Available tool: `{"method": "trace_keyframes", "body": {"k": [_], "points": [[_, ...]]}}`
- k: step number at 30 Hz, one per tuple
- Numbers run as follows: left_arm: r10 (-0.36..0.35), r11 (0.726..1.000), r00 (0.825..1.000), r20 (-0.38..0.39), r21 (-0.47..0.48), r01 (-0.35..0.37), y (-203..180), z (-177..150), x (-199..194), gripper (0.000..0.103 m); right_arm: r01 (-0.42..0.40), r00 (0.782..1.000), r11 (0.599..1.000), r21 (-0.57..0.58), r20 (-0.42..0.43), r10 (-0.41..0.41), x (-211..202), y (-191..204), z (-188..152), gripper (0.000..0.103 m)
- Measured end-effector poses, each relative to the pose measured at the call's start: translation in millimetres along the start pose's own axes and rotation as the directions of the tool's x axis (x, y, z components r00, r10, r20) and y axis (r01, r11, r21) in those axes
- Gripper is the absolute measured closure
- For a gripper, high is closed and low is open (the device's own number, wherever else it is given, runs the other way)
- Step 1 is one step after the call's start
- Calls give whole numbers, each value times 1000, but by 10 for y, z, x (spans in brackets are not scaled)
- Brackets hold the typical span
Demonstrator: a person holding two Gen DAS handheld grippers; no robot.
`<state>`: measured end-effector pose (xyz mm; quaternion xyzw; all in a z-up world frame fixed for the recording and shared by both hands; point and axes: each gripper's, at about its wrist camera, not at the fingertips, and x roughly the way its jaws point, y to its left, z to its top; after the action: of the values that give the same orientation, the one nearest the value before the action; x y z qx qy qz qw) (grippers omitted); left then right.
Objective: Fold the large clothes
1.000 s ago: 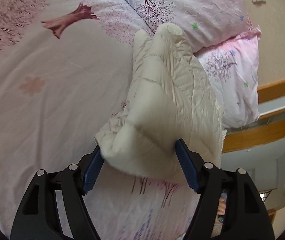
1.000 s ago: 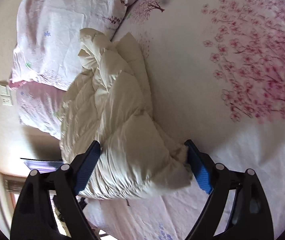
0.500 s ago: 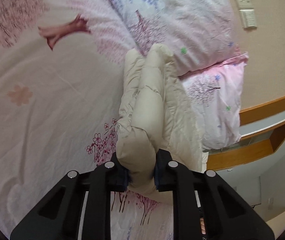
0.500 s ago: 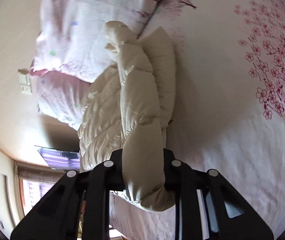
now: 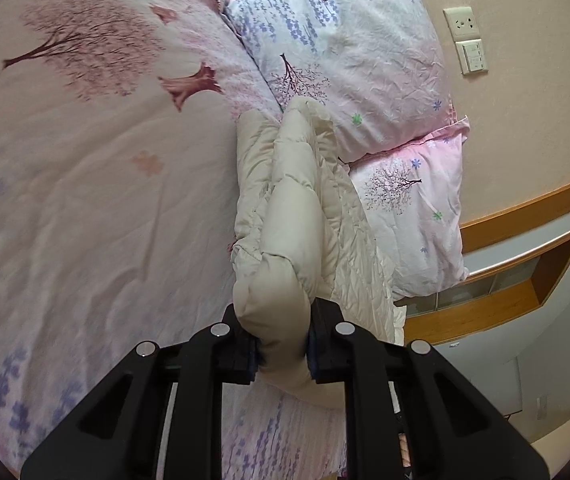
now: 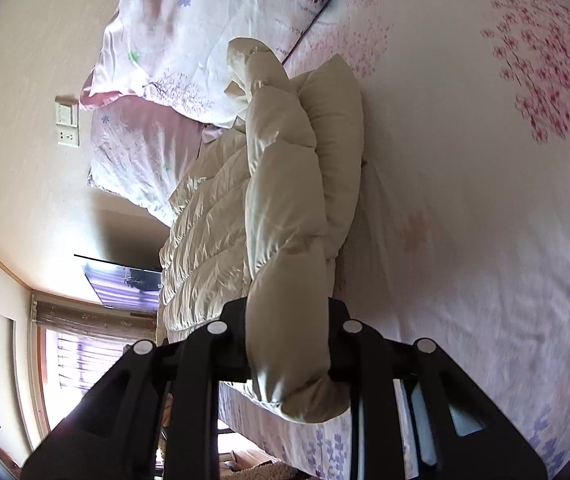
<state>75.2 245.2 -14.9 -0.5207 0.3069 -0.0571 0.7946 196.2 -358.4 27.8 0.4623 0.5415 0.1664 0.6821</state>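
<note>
One cream quilted puffer jacket (image 5: 301,216) is lying bunched on the floral bedsheet (image 5: 85,200), its puffy folds running toward 12 o'clock, where they are reaching the pillows (image 5: 365,60). Its shell is looking glossy and creased, with stitched padded channels. Both grippers are pinching it: the left gripper (image 5: 283,350) is clamping a thick roll of its near edge at 6 o'clock, jaws nearly closed, and the right gripper (image 6: 289,344) is squeezing another padded fold likewise. A wall socket (image 5: 463,24) is sitting at 2 o'clock.
</note>
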Motion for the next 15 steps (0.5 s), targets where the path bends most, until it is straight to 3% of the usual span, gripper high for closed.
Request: {"method": "trace_keyframes", "body": {"k": [2,5,6,9,10,12,14,15], "points": [[2,1000,1000,0,0,-2,40,-31,-20,86,20,1000,1000,-9,5,-20,21,1,-47,77],[27,1000,1000,-13,2,-27,104,-59,18,81,125,992,992,-34,38,-124,11,0,-72,55],[49,999,999,-16,3,-49,118,-63,39,79,176,983,983,-45,63,-173,-20,14,-68,44],[74,997,997,-9,24,-74,128,-76,59,73,291,948,954,-76,155,-277,-167,123,-61,37],[78,996,997,-7,30,-78,125,-79,56,70,338,929,936,-99,192,-315,-217,198,-68,37],[86,995,996,0,40,-86,120,-80,53,64,477,857,864,-160,302,-417,-292,444,-94,36],[90,995,996,6,44,-90,125,-81,49,53,573,791,792,-210,394,-467,-299,687,-132,36],[94,994,996,8,47,-94,127,-85,47,51,591,777,771,-237,426,-464,-273,809,-157,36]]}}
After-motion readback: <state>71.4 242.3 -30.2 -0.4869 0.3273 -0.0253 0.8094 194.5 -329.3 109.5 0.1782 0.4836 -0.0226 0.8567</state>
